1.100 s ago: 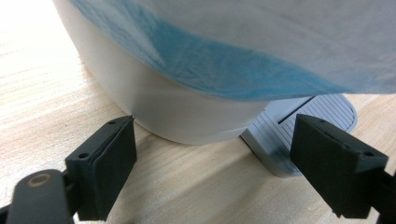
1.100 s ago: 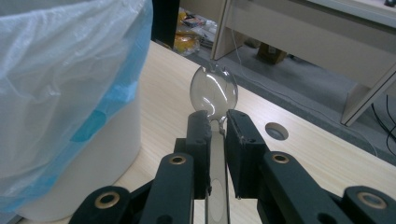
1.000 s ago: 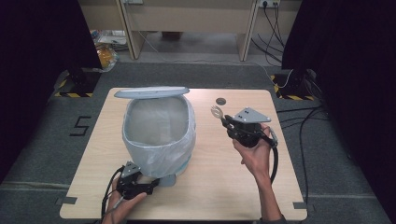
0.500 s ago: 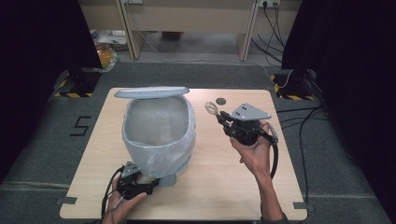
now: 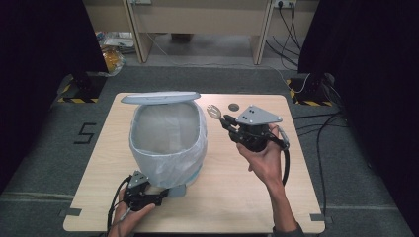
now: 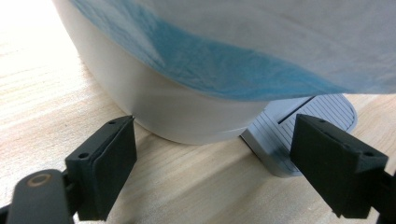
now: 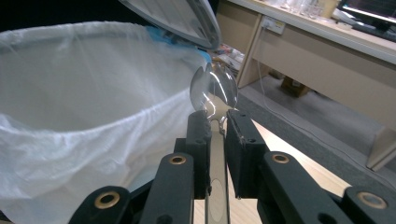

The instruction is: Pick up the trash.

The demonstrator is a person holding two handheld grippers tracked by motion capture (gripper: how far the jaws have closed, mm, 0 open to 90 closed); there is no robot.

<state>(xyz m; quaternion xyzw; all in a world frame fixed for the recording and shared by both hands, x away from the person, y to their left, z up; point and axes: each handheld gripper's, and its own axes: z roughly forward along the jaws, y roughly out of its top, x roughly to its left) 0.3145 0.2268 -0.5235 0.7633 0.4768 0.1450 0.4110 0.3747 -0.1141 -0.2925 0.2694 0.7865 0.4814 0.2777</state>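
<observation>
Between the jaws of the right gripper (image 7: 216,133) sits the handle of a clear plastic spork (image 7: 214,91), pinched firmly just below its bowl; the bowl with its short tines stands up beyond the jaw tips, and the handle runs back down between them; the right hand (image 5: 264,155) carries the tool raised above the table (image 5: 296,163). Just ahead and to the left of those tips lies the open mouth of a bin (image 5: 168,136), lined with a white bag (image 7: 70,93); its lid (image 7: 175,18) stands tilted open at the far rim. Beyond the gripper a small dark disc (image 5: 233,106) lies on the tabletop.

The step in hand looks like dropping the spork into the bin; to do it well, the tips should travel on until the spork's bowl is clearly past the near rim and over the bag's hollow, low enough that the light plastic cannot bounce off the edge; the release should come only then, with the jaws parted fully so the thin handle does not cling.

The left gripper (image 6: 212,163) has its jaws wide apart and holds nothing; right in front of them is the bin's white base, and under the right-hand jaw the grey ribbed pedal (image 6: 303,126); that pedal probably governs the lid, though whether the jaw actually presses it I cannot tell; if it does, pressure must stay steady until the spork is in.
</observation>
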